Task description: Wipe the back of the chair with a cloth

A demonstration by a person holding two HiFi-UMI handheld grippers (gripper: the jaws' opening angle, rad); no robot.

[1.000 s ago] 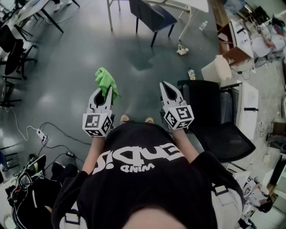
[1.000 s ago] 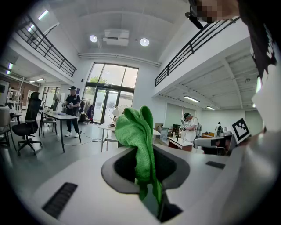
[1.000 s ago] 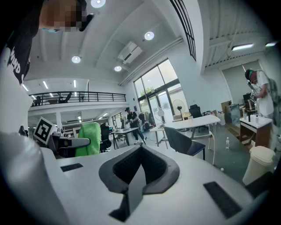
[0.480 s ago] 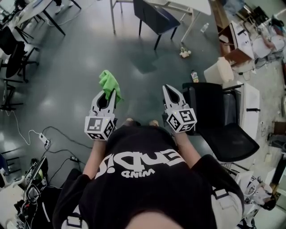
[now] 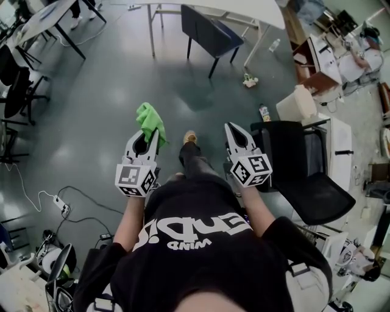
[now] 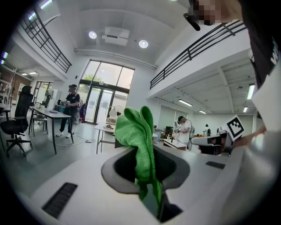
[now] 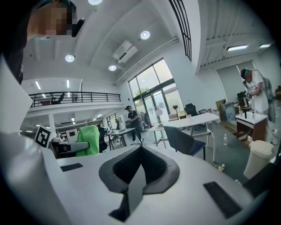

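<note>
In the head view my left gripper is held out in front of the person's body, shut on a bright green cloth that bunches up beyond its tips. The left gripper view shows the cloth pinched between the closed jaws of that gripper and hanging down over them. My right gripper is level with it on the right, shut and empty, as the right gripper view confirms. A black office chair stands just right of the right gripper, its backrest nearest it.
A dark blue chair and a white table stand ahead. A white bin, a bottle and cluttered desks lie at the right. Cables and a power strip lie on the grey floor at the left. People stand in the distance.
The person has stepped forward, one leg now stretched out ahead between the grippers. Both grippers keep their pose, and the cloth stays held in the left one.
</note>
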